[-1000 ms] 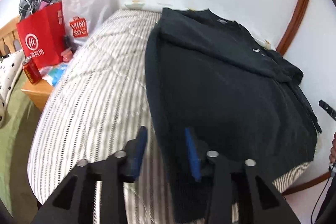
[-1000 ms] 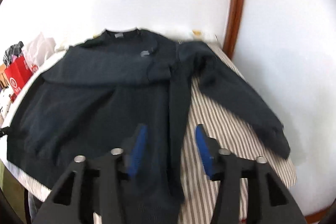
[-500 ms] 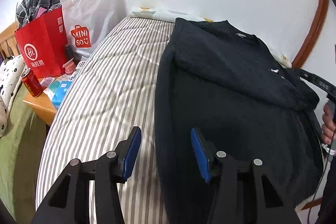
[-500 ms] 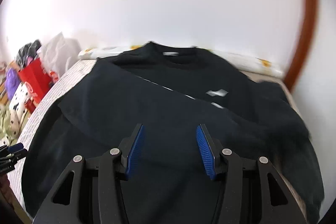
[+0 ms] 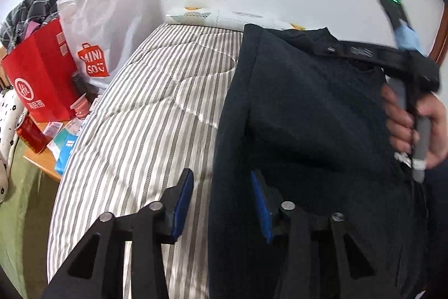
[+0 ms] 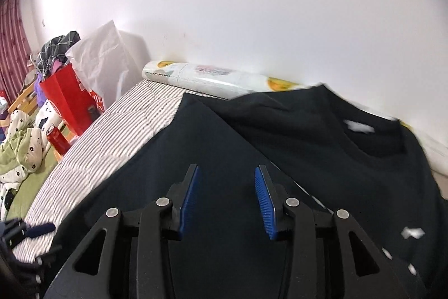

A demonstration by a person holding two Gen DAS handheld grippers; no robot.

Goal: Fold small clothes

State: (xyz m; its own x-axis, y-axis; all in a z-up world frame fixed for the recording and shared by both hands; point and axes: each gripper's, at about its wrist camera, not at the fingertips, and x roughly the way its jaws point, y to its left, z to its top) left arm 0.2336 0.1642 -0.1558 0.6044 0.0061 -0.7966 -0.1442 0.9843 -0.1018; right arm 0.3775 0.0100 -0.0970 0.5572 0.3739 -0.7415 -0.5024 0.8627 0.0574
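Dark sweater [image 5: 308,108]: matt knitted cloth. Mattress cover [image 5: 156,108]: quilted, striped cloth. Red bag [image 5: 42,74]: smooth paper. White bag [image 5: 106,18]: thin, crinkled plastic. Can [image 5: 29,133]: glossy metal. Bedside table [image 5: 42,161]: bare wood. Gripper fingers [image 6: 190,198]: matt black plastic, ribbed blue pads, bright metal pins.

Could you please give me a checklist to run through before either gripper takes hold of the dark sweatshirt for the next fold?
1. Left gripper free of cloth: ok; jaws closing, nothing between the pads.
2. Right gripper free of cloth: ok; jaws closing over the dark sweatshirt, not pinching it.
3. Left gripper lined up with the sweatshirt's side edge: ok; that edge runs between its fingers.
4. Sweatshirt lying flat on the striped mattress: cannot tell; motion blur, and a fold crosses the chest.
5. Mattress bare beside the sweatshirt: ok.
6. Far sleeve's position: cannot tell; out of view.
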